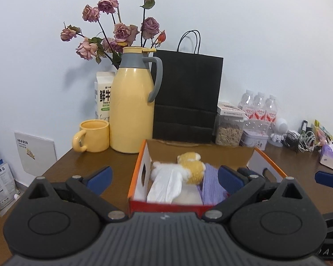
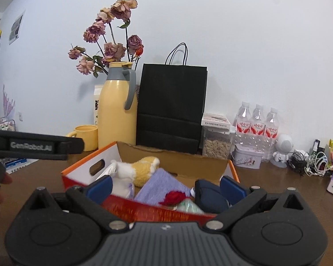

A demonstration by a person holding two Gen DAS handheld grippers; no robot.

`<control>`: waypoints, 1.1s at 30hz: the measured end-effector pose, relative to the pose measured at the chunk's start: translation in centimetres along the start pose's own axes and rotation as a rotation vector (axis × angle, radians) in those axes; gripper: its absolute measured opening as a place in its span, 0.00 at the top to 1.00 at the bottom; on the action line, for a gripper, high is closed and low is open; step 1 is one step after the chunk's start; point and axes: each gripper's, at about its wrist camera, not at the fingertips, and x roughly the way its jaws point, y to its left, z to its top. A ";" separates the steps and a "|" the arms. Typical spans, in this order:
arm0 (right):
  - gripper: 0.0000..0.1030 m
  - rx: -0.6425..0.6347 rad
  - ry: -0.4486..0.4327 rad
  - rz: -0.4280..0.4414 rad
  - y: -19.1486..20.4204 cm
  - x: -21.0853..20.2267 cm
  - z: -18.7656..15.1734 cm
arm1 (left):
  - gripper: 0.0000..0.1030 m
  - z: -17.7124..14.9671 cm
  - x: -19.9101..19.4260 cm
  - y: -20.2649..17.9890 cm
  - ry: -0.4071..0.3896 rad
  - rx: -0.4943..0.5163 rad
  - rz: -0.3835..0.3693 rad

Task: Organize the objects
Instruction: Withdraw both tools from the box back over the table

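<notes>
An orange-rimmed cardboard box (image 1: 137,168) (image 2: 86,166) sits on the brown table. In it lie a yellow-and-white plush toy (image 1: 191,166) (image 2: 142,168), a white cloth (image 1: 166,186), a purple cloth (image 1: 212,186) (image 2: 162,186), a red item (image 2: 174,197) and a dark blue item (image 2: 208,196). My left gripper (image 1: 165,177) is open and empty, just before the box's near wall. My right gripper (image 2: 166,187) is open and empty over the box's near right corner. The right gripper's finger (image 1: 328,178) shows at the left view's right edge.
At the back stand a yellow thermos jug (image 1: 132,108), yellow mug (image 1: 93,138), milk carton (image 1: 103,95), dried roses (image 1: 119,31), black paper bag (image 1: 186,97), seed jar (image 1: 228,130), tin (image 1: 254,139), water bottles (image 1: 258,108), small white figure (image 1: 279,130), cables (image 1: 299,141).
</notes>
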 end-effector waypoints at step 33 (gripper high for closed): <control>0.00 0.046 0.206 -0.024 -0.3 -6.8 -10.3 | 0.00 -11.4 -4.4 1.5 0.268 0.083 -0.022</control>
